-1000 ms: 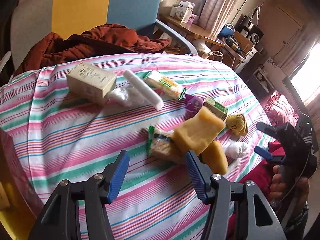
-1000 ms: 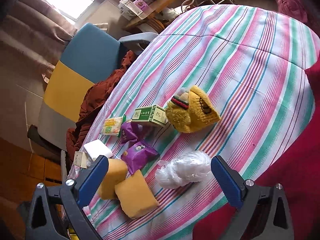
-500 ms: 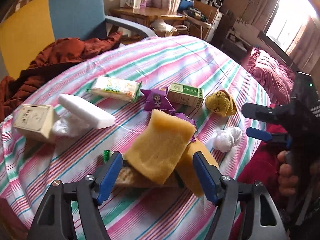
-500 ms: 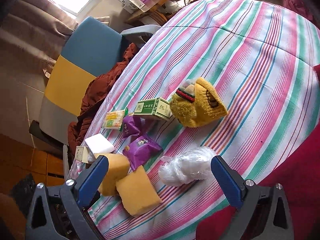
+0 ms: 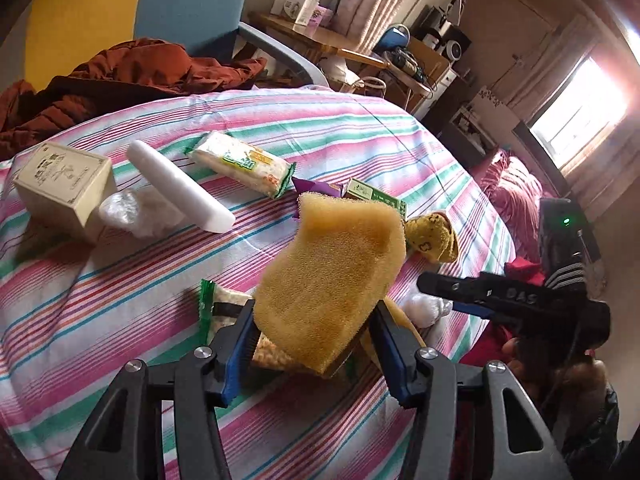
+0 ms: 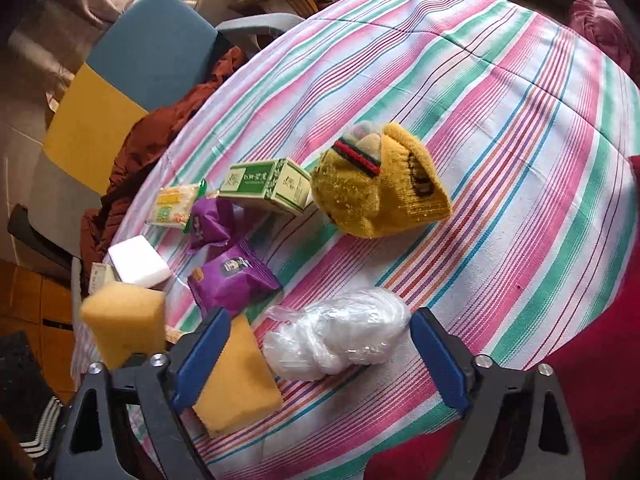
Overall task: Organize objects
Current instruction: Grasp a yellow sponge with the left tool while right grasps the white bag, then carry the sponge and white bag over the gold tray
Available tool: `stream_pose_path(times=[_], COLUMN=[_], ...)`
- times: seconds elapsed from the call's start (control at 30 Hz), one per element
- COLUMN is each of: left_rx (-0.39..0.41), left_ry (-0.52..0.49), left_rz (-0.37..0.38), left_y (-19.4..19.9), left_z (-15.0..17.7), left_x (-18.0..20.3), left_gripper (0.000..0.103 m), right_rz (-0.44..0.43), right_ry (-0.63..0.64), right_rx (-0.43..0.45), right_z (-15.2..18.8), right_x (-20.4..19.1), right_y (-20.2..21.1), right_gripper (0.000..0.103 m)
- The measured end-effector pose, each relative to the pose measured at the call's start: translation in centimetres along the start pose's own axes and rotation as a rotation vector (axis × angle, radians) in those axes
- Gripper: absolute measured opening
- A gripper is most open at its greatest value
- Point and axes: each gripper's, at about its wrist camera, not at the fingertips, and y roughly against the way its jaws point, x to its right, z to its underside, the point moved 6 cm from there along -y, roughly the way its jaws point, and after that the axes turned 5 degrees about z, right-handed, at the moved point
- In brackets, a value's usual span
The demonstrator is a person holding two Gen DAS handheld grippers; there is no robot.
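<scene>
Risk first: the left gripper (image 5: pixel 316 344) is pinching the yellow sponge (image 5: pixel 332 280) only at its bottom edge, so most of the foam is standing free above the jaws and leaning toward 1 o'clock. Soft foam is compressing under the pads; a quick swing could be letting it fold or squirm out, and it would be dropping onto the snack packet (image 5: pixel 224 308) lying right beneath, at 9 o'clock of the jaws. That packet may also be snagging on the left finger, though the contact is hidden by the sponge.

Left fingers: closed down to the sponge's width, gripping it on both sides.

Right gripper (image 6: pixel 320 360): jaws standing wide apart, holding nothing. The crumpled plastic bag (image 6: pixel 340 340) is sitting between them on the striped cloth (image 6: pixel 520 120); I cannot tell whether either finger is touching it. A second sponge (image 6: pixel 236 380) is lying against the left finger at 8 o'clock, so closing here could be catching both.

The yellow knit hat (image 6: pixel 380 200) and green box (image 6: pixel 264 184) are lying at 12 o'clock, well apart.
</scene>
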Motion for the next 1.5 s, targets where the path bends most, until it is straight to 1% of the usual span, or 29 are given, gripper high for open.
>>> stream_pose_path(times=[0.03,0.1,0.2,0.3,0.33,0.37,0.4,0.43,0.53,0.6,0.63,0.67,0.73,0.8,0.87,0.97,1.03,1.1,1.2,1.33,1.5], left_rx=[0.014,0.031,0.05,0.081,0.09,0.097,0.1,0.108,0.126,0.139,0.147,0.155,0.17,0.193,0.218,0.266,0.299,0.327,0.365,0.408,0.431], left_ry=[0.019,0.047,0.075,0.103,0.115,0.125,0.132,0.139,0.158,0.168,0.17,0.173,0.187,0.195,0.209,0.262,0.313,0.351,0.411,0.493,0.587], left_rz=[-0.002,-0.002,-0.012,-0.019,-0.024,-0.025,-0.028,-0.037,-0.045,-0.055,-0.059,-0.064,-0.074,-0.099,-0.119,-0.151,-0.179,-0.207,-0.262,-0.358,-0.498], left_y=[0.8,2.1,3.7,5.6,6.3,6.9,7.3,7.8,9.2,10.1,10.6,11.1,12.2,13.7,15.4,18.1,19.8,21.3,23.9,27.7,31.9], left_z=[0.2,0.9,2.1,3.3,3.8,4.2,4.6,5.0,6.3,7.0,7.3,7.6,8.3,8.9,9.6,10.8,11.8,12.8,14.2,16.1,17.7], left_x=[-0.3,-0.8,-1.4,-1.9,-2.2,-2.4,-2.5,-2.7,-3.2,-3.4,-3.4,-3.4,-3.6,-4.2,-5.0,-7.0,-8.8,-10.3,-13.0,-17.3,-22.6], left_gripper=[0.055,0.056,0.056,0.056,0.056,0.056,0.056,0.056,0.056,0.056,0.056,0.056,0.056,0.056,0.056,0.056,0.056,0.056,0.056,0.056,0.057], right_rz=[0.019,0.073,0.136,0.175,0.171,0.166,0.161,0.156,0.128,0.127,0.109,0.085,0.059,0.039,0.015,-0.04,-0.08,-0.124,-0.2,-0.302,-0.412], right_ry=[0.019,0.056,0.122,0.172,0.174,0.173,0.171,0.168,0.156,0.162,0.163,0.159,0.146,0.141,0.144,0.157,0.178,0.228,0.332,0.508,0.742], right_rx=[-0.012,-0.035,-0.031,-0.024,-0.021,-0.016,-0.013,-0.008,0.026,0.057,0.069,0.095,0.183,0.255,0.307,0.356,0.379,0.4,0.398,0.336,0.201], right_z=[0.2,0.5,0.7,1.0,1.0,0.9,0.9,0.8,0.5,0.2,0.1,-0.1,-0.7,-0.9,-1.0,-1.0,-0.5,0.5,2.6,7.4,15.7], right_x=[-0.2,-0.4,-0.8,-1.2,-1.2,-1.2,-1.1,-1.0,-1.0,-1.1,-1.4,-1.5,-1.4,-1.8,-2.1,-3.1,-4.5,-6.7,-11.5,-18.7,-27.4], right_y=[-0.4,-1.2,-1.7,-1.9,-1.8,-1.7,-1.7,-1.6,-0.8,-0.3,0.0,0.5,2.3,4.0,5.5,8.0,9.6,11.5,12.7,12.7,10.8], right_gripper=[0.081,0.08,0.077,0.067,0.063,0.061,0.055,0.053,0.052,0.051,0.051,0.051,0.051,0.051,0.051,0.051,0.051,0.051,0.051,0.051,0.051])
